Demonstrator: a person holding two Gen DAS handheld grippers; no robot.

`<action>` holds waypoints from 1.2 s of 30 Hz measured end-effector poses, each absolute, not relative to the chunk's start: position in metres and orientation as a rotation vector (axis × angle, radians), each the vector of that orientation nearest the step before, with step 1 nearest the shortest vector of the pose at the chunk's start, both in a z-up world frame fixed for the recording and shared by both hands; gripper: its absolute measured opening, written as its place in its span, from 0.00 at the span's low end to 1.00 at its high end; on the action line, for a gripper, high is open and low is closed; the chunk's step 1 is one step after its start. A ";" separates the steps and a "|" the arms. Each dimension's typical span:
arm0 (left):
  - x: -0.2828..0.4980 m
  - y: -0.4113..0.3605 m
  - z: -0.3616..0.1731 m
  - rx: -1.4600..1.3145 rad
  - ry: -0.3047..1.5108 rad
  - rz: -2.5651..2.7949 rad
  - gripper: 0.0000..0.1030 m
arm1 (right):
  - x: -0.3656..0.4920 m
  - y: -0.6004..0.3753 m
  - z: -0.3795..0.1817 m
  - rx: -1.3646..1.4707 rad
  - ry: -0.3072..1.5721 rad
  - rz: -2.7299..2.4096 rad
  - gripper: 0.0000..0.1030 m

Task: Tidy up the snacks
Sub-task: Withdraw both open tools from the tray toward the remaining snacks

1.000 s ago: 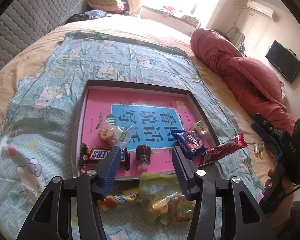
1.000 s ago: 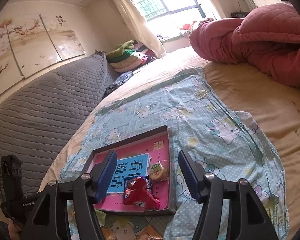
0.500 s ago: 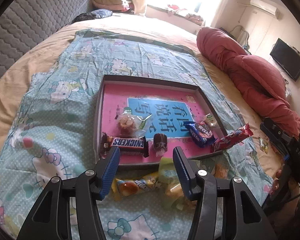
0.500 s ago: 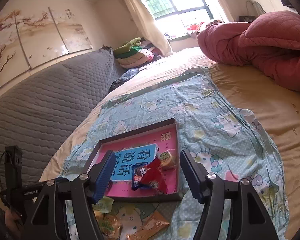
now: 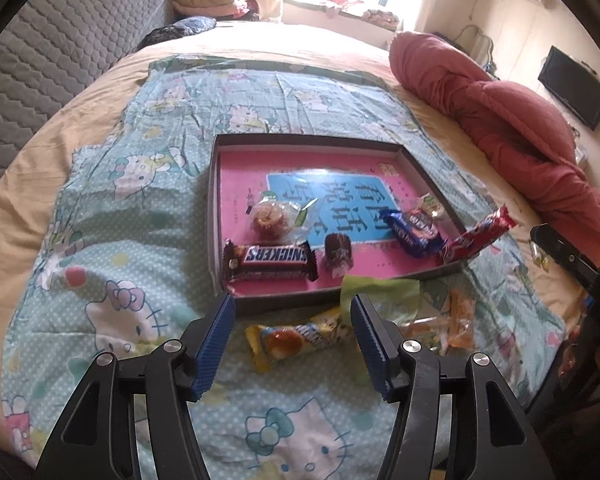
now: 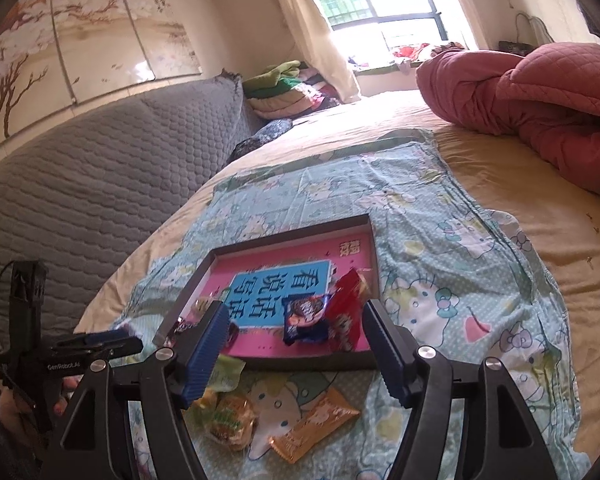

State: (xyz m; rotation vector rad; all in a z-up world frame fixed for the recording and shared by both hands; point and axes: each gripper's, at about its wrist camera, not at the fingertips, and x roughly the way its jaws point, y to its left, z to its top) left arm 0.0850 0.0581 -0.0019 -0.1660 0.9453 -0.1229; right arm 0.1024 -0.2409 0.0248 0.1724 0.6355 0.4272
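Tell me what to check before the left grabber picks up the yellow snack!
1. Left gripper open: ok.
2. Yellow snack between its fingers: ok, just ahead.
3. Nothing on top of the snack: cannot tell; a green wrapper sits at its far end.
4. Free space in the tray: ok, far half bare.
5. Right gripper out of the way: ok, open and empty.
6. Red snack fully inside the tray: not ok, over the rim.
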 end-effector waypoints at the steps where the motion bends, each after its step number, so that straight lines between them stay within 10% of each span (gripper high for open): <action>1: 0.084 0.058 -0.003 -0.158 0.949 -0.122 0.60 | 0.100 -0.238 0.024 0.161 0.639 0.430 0.67; 36: 0.068 0.046 -0.012 -0.109 1.003 -0.193 0.61 | 0.058 -0.174 -0.008 -0.083 0.802 0.553 0.67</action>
